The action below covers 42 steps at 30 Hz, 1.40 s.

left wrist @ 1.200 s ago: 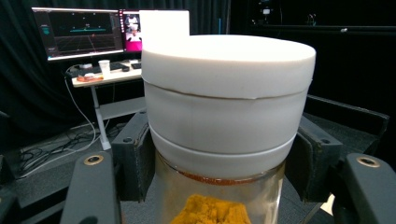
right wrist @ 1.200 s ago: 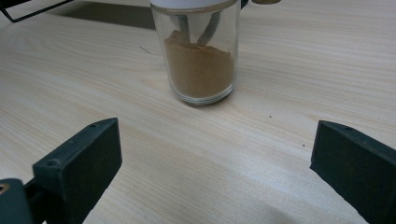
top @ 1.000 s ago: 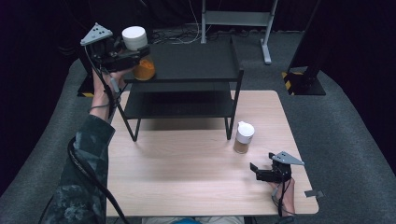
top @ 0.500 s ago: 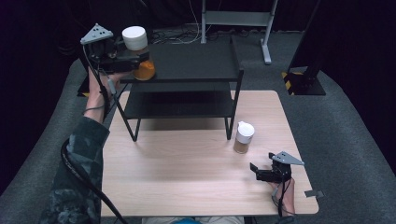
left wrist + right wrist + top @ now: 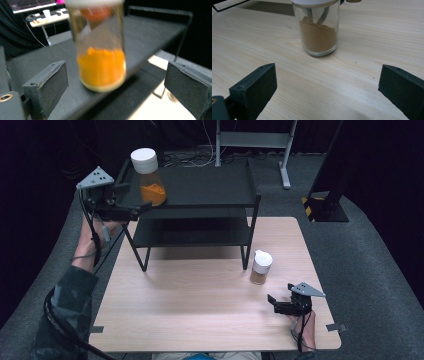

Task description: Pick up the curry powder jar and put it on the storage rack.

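Note:
A glass jar of orange powder [image 5: 148,177] with a white lid stands upright at the left front corner of the black rack's top shelf [image 5: 200,185]. My left gripper [image 5: 131,199] is open just left of it; in the left gripper view the jar [image 5: 101,65] stands ahead of the wide-apart jaws, which do not touch it. A second jar [image 5: 260,267], holding brown powder, stands on the wooden table [image 5: 190,310] by the rack's right front leg. My right gripper [image 5: 274,304] rests open near the table's front right, pointing at that jar [image 5: 318,32].
The rack has a lower shelf [image 5: 195,231] under the top one, and its legs stand on the far half of the table. A grey metal stand [image 5: 252,140] and cables lie on the floor behind.
My left gripper has let go of the orange jar and drawn back down and to the left. The jar stays on the shelf corner. The right gripper has not moved.

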Each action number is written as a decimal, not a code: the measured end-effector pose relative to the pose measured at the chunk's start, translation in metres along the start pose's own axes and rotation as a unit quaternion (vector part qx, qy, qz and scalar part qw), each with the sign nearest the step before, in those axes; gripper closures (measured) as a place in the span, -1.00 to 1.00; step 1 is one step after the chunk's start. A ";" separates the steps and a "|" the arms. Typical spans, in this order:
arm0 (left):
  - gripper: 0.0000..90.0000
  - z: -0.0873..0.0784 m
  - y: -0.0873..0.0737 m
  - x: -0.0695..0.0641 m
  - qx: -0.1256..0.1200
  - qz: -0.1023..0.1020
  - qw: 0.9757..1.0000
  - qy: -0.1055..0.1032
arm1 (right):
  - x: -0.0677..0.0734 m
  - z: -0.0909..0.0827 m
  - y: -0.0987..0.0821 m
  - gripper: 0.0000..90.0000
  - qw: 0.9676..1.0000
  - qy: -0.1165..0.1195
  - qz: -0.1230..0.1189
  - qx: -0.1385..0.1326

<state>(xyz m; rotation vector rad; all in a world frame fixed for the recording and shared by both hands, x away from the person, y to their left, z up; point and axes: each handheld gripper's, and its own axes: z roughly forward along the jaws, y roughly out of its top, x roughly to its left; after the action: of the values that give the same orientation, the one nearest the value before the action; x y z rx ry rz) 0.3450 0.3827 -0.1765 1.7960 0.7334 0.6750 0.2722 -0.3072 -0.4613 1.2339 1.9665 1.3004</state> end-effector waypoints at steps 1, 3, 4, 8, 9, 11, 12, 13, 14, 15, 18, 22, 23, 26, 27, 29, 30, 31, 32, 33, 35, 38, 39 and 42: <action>-0.93 -0.001 -0.003 -0.002 0.004 0.005 1.000 -0.003 | 0.000 0.000 0.000 -0.98 1.000 0.000 0.000 0.000; -0.95 -0.003 -0.011 -0.006 0.015 0.013 1.000 -0.008 | 0.000 0.000 0.000 -0.98 1.000 0.000 0.001 0.001; -0.96 -0.003 -0.016 -0.008 0.021 0.016 1.000 -0.011 | 0.000 0.000 0.001 -0.98 1.000 0.000 0.000 0.002; -0.99 -0.002 -0.037 -0.017 0.050 0.031 0.998 -0.017 | 0.001 0.000 0.001 -0.98 1.000 -0.001 0.000 0.002; -1.00 -0.001 -0.041 -0.019 0.055 0.032 0.998 -0.017 | 0.000 0.000 0.001 -0.98 1.000 -0.001 -0.002 0.002; -1.00 -0.001 -0.055 -0.023 0.064 0.032 0.997 -0.021 | 0.000 0.000 0.001 -0.98 1.000 -0.001 -0.002 0.002; -1.00 0.000 -0.062 -0.026 0.069 0.032 0.997 -0.020 | 0.000 0.001 0.001 -0.98 1.000 -0.001 -0.002 0.003; -1.00 0.001 -0.069 -0.027 0.071 0.029 0.997 -0.025 | 0.000 0.001 0.001 -0.98 1.000 -0.001 -0.003 0.003; -1.00 0.001 -0.076 -0.027 0.072 0.022 0.997 -0.034 | 0.000 0.001 0.002 -0.98 1.000 -0.001 -0.003 0.004; -1.00 0.003 -0.083 -0.030 0.076 0.023 0.996 -0.036 | 0.000 0.001 0.002 -0.98 1.000 0.000 -0.002 0.006; -1.00 0.009 -0.105 -0.040 0.091 0.025 0.995 -0.041 | 0.001 0.001 0.002 -0.98 1.000 -0.001 -0.002 0.006; -1.00 0.022 -0.133 -0.061 0.135 0.045 0.990 -0.021 | 0.002 0.001 0.003 -0.98 1.000 -0.002 -0.002 0.008; -1.00 0.025 -0.138 -0.064 0.145 0.048 0.988 -0.021 | 0.002 0.002 0.003 -0.98 1.000 -0.003 -0.003 0.008; -1.00 0.035 -0.163 -0.071 0.176 0.040 0.983 -0.027 | 0.001 0.002 0.003 -0.98 1.000 -0.002 -0.003 0.008; -1.00 0.038 -0.171 -0.073 0.183 0.034 0.982 -0.030 | 0.001 0.002 0.003 -0.98 1.000 -0.002 -0.003 0.009; -1.00 0.043 -0.185 -0.079 0.193 0.023 0.980 -0.028 | 0.002 0.002 0.004 -0.98 1.000 -0.002 -0.005 0.010; -1.00 0.046 -0.194 -0.082 0.197 0.015 0.980 -0.030 | 0.002 0.002 0.004 -0.98 1.000 -0.002 -0.004 0.010; -1.00 0.048 -0.198 -0.085 0.200 0.014 0.979 -0.028 | 0.001 0.002 0.004 -0.98 1.000 -0.002 -0.004 0.011; -1.00 0.050 -0.203 -0.088 0.206 0.015 0.978 -0.026 | 0.001 0.002 0.004 -0.98 1.000 -0.002 -0.005 0.010; -1.00 0.053 -0.208 -0.091 0.211 0.015 0.977 -0.025 | 0.002 0.002 0.004 -0.98 1.000 -0.002 -0.004 0.011; -1.00 0.057 -0.218 -0.092 0.215 0.002 0.976 -0.024 | 0.002 0.002 0.004 -0.98 1.000 -0.002 -0.004 0.011; -1.00 0.060 -0.224 -0.098 0.220 -0.003 0.975 -0.012 | 0.002 0.002 0.004 -0.98 1.000 -0.003 -0.004 0.011; -1.00 0.061 -0.226 -0.099 0.221 -0.007 0.975 -0.011 | 0.002 0.002 0.004 -0.98 1.000 -0.003 -0.004 0.011; -1.00 0.061 -0.231 -0.099 0.217 -0.017 0.976 -0.012 | 0.002 0.002 0.004 -0.98 1.000 -0.003 -0.004 0.012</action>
<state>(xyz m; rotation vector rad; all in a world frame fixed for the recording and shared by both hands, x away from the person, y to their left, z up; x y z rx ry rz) 0.2872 0.3361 -0.4244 2.1759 0.9477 0.4934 0.2748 -0.3041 -0.4584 1.2376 1.9860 1.2723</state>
